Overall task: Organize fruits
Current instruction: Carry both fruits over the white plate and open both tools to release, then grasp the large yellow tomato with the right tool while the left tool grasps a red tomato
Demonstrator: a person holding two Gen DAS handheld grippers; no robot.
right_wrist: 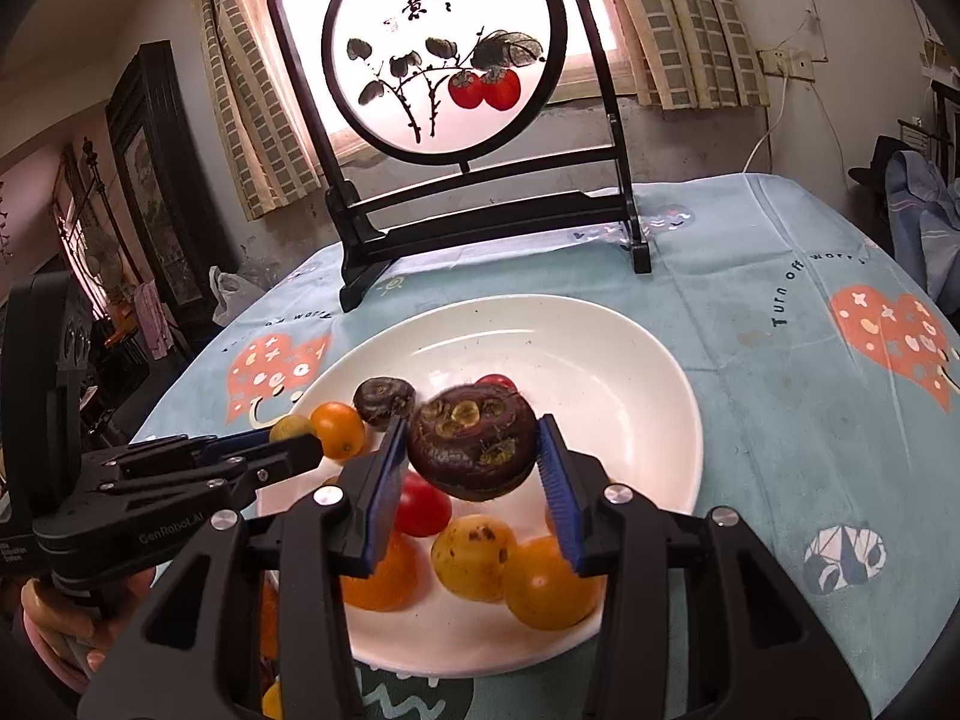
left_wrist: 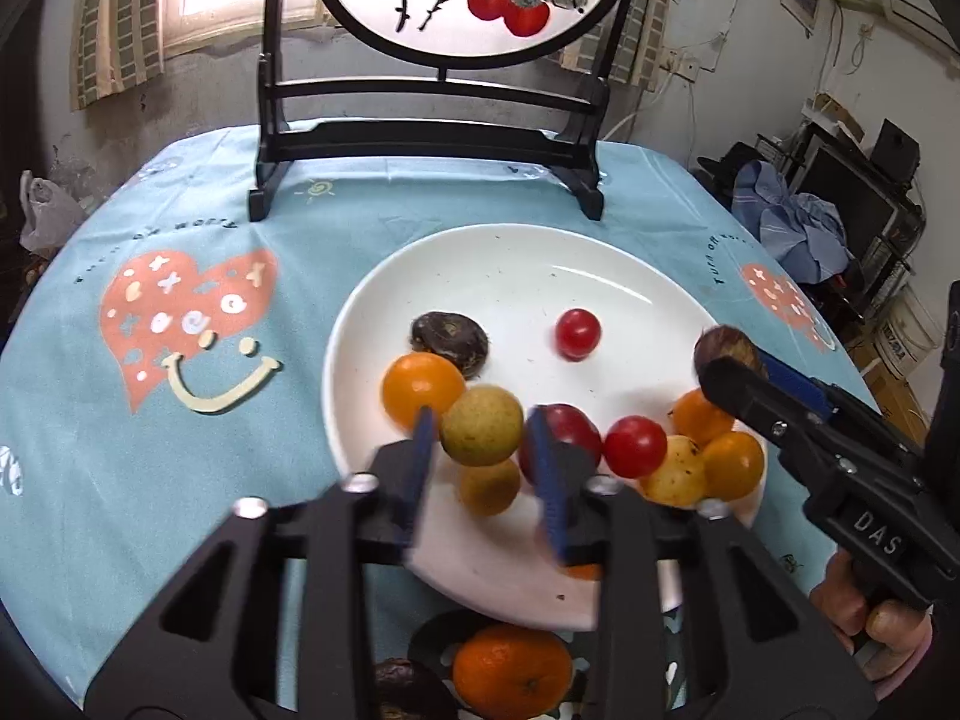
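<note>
A yellow-green fruit (left_wrist: 482, 426) sits between the left gripper's (left_wrist: 483, 456) spread blue fingers, which do not press it, above the white plate (left_wrist: 510, 276). A dark brown water chestnut (right_wrist: 471, 447) hangs between the right gripper's (right_wrist: 474, 468) parted fingers, over oranges and cherry tomatoes (left_wrist: 635, 447) on the blue tablecloth (left_wrist: 180, 420)

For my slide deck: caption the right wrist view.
Open jaws of the right gripper flank a dark brown fruit above the white plate of small fruits.
</note>
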